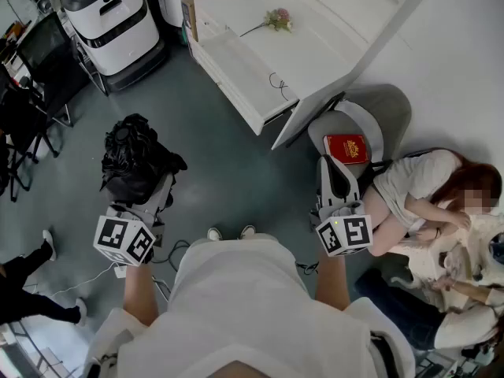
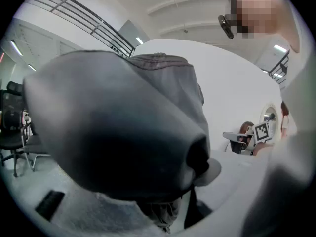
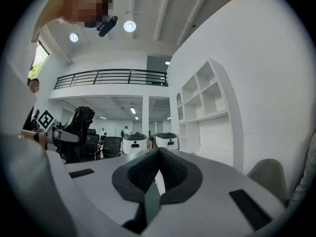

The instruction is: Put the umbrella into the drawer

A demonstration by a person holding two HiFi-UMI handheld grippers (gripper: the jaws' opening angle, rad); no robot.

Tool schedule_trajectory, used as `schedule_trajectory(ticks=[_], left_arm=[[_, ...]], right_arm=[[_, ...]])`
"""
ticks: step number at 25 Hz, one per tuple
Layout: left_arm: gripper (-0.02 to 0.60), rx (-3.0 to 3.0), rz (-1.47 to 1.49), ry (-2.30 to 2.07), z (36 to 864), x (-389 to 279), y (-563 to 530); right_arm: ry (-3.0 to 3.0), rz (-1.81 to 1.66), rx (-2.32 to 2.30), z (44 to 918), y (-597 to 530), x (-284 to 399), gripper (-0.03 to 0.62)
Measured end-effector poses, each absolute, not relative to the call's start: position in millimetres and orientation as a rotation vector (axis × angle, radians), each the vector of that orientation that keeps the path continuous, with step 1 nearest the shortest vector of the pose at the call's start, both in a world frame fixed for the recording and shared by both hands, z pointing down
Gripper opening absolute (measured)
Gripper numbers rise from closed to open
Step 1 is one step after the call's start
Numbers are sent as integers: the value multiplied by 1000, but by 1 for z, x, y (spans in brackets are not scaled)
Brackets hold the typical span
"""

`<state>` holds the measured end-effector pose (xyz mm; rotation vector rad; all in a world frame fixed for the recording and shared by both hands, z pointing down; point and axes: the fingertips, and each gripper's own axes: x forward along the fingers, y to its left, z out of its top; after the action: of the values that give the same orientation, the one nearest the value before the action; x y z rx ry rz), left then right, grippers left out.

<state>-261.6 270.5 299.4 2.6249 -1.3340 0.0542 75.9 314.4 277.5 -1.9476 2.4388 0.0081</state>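
Apparently umbrella [image 1: 134, 157] in left gripper [image 1: 150, 199].

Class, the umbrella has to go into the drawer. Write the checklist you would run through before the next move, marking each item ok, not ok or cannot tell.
1. Umbrella gripped by the left claw: ok, the black bundle fills that claw's view.
2. Right claw free for the drawer: ok, jaws together with nothing between.
3. Drawer already open: cannot tell; a white ledge juts from the cabinet, with a cable on it.
4. Floor toward the cabinet: ok, no obstacle in between.
5. Seated person: ok, off to the right of the path.
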Motion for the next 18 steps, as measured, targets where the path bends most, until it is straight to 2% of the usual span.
schedule_trajectory(ticks=[18], left_arm=[[281, 2555, -11, -1418, 294, -253, 275]], right_arm=[[2499, -115, -1711, 282, 308, 69, 0]])
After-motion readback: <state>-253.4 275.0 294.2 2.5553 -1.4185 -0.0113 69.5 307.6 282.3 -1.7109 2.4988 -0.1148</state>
